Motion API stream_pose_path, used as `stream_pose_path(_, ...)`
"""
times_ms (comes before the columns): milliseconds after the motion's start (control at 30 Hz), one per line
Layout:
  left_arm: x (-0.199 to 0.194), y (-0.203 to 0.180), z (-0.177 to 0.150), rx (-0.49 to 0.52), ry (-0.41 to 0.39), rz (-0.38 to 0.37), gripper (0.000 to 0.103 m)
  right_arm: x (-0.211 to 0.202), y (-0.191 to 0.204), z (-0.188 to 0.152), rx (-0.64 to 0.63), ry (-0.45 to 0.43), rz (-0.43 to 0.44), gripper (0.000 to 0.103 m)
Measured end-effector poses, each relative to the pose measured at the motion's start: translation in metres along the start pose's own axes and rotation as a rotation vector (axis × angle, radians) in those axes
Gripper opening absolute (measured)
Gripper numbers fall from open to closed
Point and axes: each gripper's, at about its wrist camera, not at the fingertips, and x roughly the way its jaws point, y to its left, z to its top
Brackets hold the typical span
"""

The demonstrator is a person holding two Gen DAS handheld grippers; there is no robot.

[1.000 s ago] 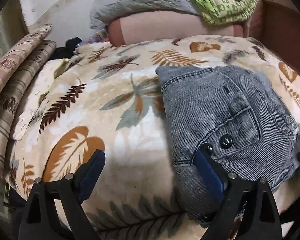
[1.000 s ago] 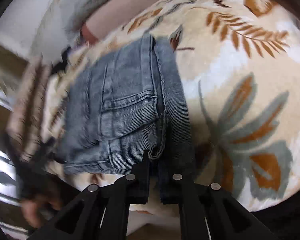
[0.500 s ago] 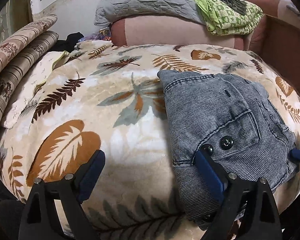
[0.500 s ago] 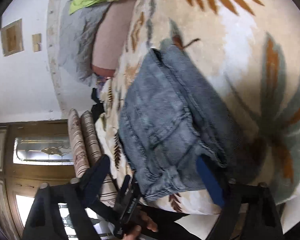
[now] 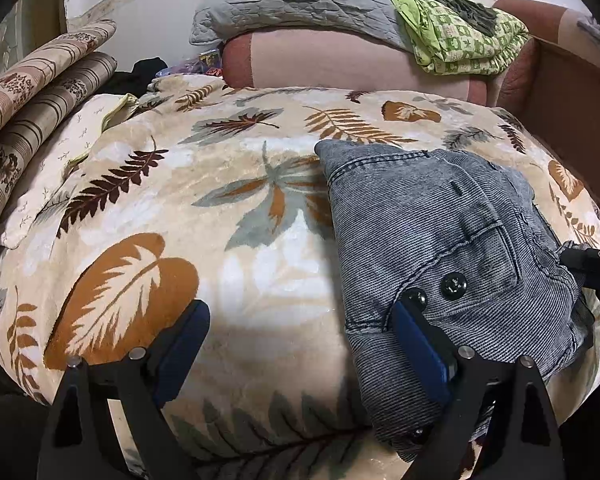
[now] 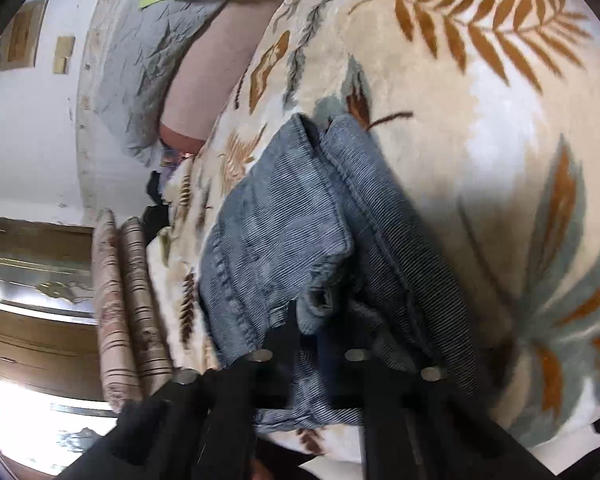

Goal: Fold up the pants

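Faded grey-blue ribbed denim pants (image 5: 440,236), matt and rough, carry 2 glossy dark metal studs (image 5: 453,286). Beneath lies a plush cream leaf-print blanket (image 5: 220,216) with soft sheen. Matt black plastic left gripper (image 5: 300,340) shows blue pads (image 5: 420,348) and shiny metal rivets (image 5: 466,351).

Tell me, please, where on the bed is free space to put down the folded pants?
The widest bare patch of the leaf blanket lies left of the jeans, toward the striped rolls. A narrower strip runs between the jeans and the pink bolster. The right side is crowded: the right gripper clamps the jeans there.
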Motion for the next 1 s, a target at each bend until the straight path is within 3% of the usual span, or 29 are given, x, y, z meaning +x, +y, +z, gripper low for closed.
stream_pose_path(200,-0.009,0.011,0.011,-0.031,0.020,-0.005,0.093,-0.029,0.033,-0.012,-0.156,-0.077,-0.034,0.004)
stream_pose_path(300,-0.036,0.024,0.025,-0.106,-0.067,0.007,0.093,-0.050,0.050,-0.033,-0.252,-0.126,-0.058,0.004)
stream_pose_path(400,-0.051,0.021,0.038,-0.124,-0.110,-0.018,0.093,-0.048,0.035,-0.050,-0.288,-0.130,-0.130,0.004)
stream_pose_path(500,-0.037,-0.015,0.037,0.040,-0.070,0.011,0.093,-0.012,-0.010,-0.048,-0.203,-0.041,-0.164,0.005)
stream_pose_path(567,0.000,-0.051,0.014,0.249,0.053,0.106,0.093,-0.011,-0.015,-0.048,-0.188,-0.051,-0.127,0.008)
stream_pose_path(633,-0.001,-0.054,0.002,0.242,-0.029,0.145,0.093,-0.014,-0.006,-0.047,-0.233,-0.037,-0.141,0.010)
stream_pose_path(767,-0.003,-0.051,0.005,0.243,-0.013,0.133,0.093,-0.031,-0.007,-0.044,-0.221,-0.023,-0.168,0.015)
stream_pose_path(900,-0.004,-0.049,0.004,0.235,-0.021,0.132,0.093,-0.071,0.026,-0.039,-0.281,-0.196,-0.201,0.015)
stream_pose_path(1000,-0.002,-0.050,0.003,0.236,-0.019,0.130,0.093,-0.079,0.066,-0.034,-0.381,-0.242,-0.150,0.015)
